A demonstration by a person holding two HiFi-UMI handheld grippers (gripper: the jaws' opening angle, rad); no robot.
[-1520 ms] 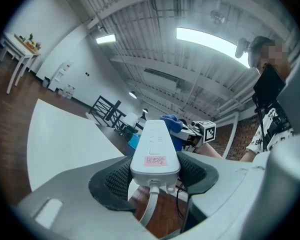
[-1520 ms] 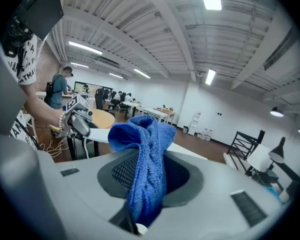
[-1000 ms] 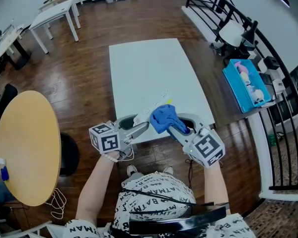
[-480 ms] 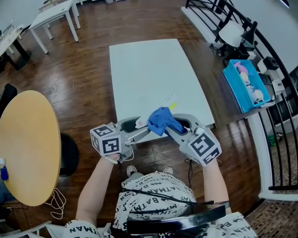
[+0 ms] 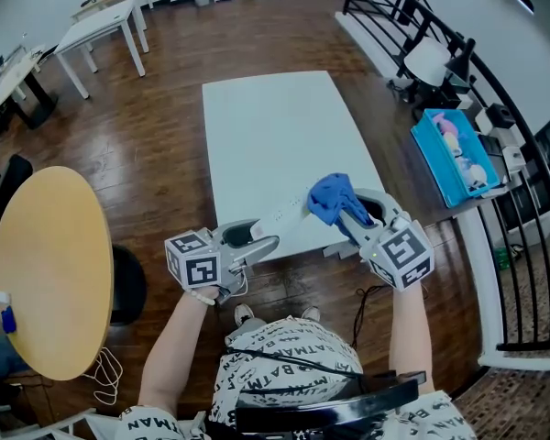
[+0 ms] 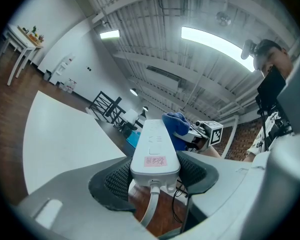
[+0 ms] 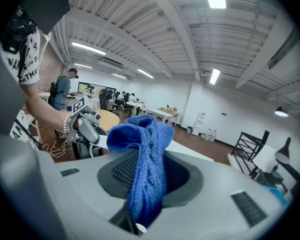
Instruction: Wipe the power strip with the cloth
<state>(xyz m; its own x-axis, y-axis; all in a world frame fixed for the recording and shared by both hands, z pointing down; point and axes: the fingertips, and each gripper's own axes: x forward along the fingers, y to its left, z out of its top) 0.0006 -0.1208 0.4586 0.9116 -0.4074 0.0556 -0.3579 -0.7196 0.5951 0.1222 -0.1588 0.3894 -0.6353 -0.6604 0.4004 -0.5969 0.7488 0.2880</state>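
Pressure from the cloth (image 5: 328, 193) clamped in our right hand-held gripper (image 5: 352, 213) could twist the power strip (image 6: 152, 144) from our left hand-held gripper's (image 5: 254, 242) near-end pinch.

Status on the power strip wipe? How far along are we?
Done: both items are gripped. The left gripper is clamped on the cord end of the long white plastic power strip; the right gripper is clamped on the bunched blue knit cloth. In hand: the cloth sits at the strip's far end. Left: how much is wiped can't be seen; neither item is set down.
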